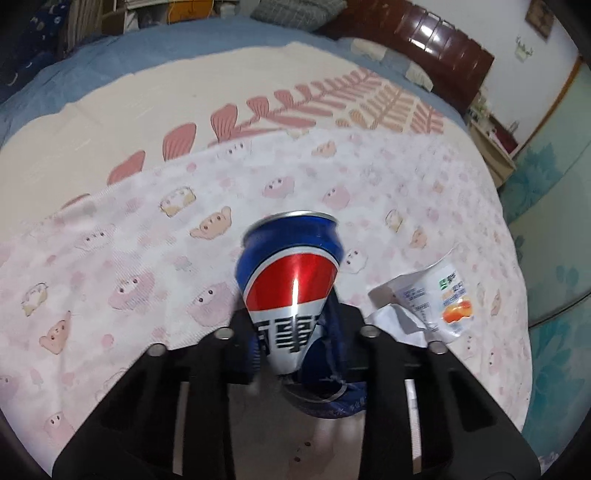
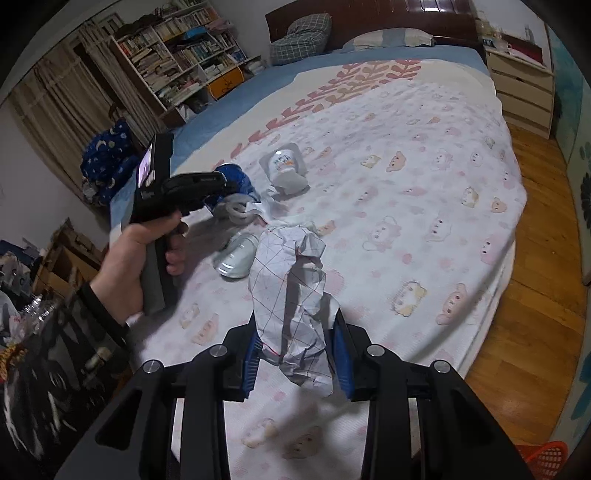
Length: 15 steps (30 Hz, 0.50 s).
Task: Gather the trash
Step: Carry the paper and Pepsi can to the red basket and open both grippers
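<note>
My left gripper (image 1: 295, 343) is shut on a crushed blue Pepsi can (image 1: 291, 280) and holds it above the bed; the can also shows in the right wrist view (image 2: 236, 181), clamped in the left gripper (image 2: 221, 186). My right gripper (image 2: 295, 354) is shut on a crumpled sheet of white paper with red lines (image 2: 291, 291). A white yogurt cup (image 2: 286, 166) lies on its side on the blanket; it shows in the left wrist view (image 1: 439, 295) right of the can. A pale can (image 2: 236, 258) lies near the left hand.
The bed carries a white blanket with pink animals (image 2: 424, 221). A wooden headboard (image 2: 406, 22), bookshelf (image 2: 177, 55) and drawer unit (image 2: 521, 92) stand behind. Wooden floor (image 2: 535, 314) lies right, with an orange basket (image 2: 543, 458) at the lower right corner.
</note>
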### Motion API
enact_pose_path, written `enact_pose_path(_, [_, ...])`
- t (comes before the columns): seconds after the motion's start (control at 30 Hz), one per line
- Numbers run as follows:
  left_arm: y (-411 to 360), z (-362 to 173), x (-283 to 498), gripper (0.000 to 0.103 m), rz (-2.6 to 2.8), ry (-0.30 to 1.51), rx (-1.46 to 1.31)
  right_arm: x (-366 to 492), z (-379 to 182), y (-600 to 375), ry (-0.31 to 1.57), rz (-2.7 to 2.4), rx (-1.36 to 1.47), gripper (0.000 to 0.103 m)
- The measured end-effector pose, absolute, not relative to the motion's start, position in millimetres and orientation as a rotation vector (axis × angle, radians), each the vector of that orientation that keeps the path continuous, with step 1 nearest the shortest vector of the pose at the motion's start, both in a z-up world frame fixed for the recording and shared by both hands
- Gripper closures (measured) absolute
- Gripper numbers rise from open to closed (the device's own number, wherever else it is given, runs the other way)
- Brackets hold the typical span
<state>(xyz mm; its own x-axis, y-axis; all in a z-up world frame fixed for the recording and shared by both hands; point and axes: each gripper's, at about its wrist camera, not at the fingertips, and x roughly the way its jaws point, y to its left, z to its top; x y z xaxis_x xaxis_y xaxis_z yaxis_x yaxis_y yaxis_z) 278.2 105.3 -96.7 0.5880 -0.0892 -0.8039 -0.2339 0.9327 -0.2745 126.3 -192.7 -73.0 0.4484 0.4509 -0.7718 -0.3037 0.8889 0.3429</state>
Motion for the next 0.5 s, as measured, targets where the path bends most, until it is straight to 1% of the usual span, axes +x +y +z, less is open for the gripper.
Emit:
enact_pose_path(0.03, [105.4, -93.1, 275.2, 0.084, 0.089, 0.932, -0.370, 125.9, -73.0, -191.0, 1.002, 0.467, 0.161, 0.068])
enact_pose_path(0.07, [105.2, -88.7, 271.3, 0.091, 0.092, 0.921, -0.362, 126.3, -72.3, -189.0, 1.004, 0.468, 0.167, 0.068])
enact_pose_path(0.17, [106.7, -74.2, 261.0, 0.092, 0.095, 0.892, -0.361, 124.7, -70.1, -187.3, 0.988, 0.475, 0.161, 0.068])
enact_pose_path(0.33, [102.6, -31.6, 235.8, 0.092, 0.095, 0.800, -0.343, 123.8, -64.8, -188.2, 0.965, 0.466, 0.172, 0.068])
enact_pose_path(0.43, [86.1, 0.7, 212.3, 0.092, 0.092, 0.740, -0.275, 120.8, -56.9, -190.5, 0.924, 0.462, 0.173, 0.068])
enact_pose_path(0.5, [68.3, 23.7, 192.9, 0.092, 0.100, 0.697, -0.180, 115.6, -49.3, -193.9, 0.885, 0.451, 0.178, 0.068])
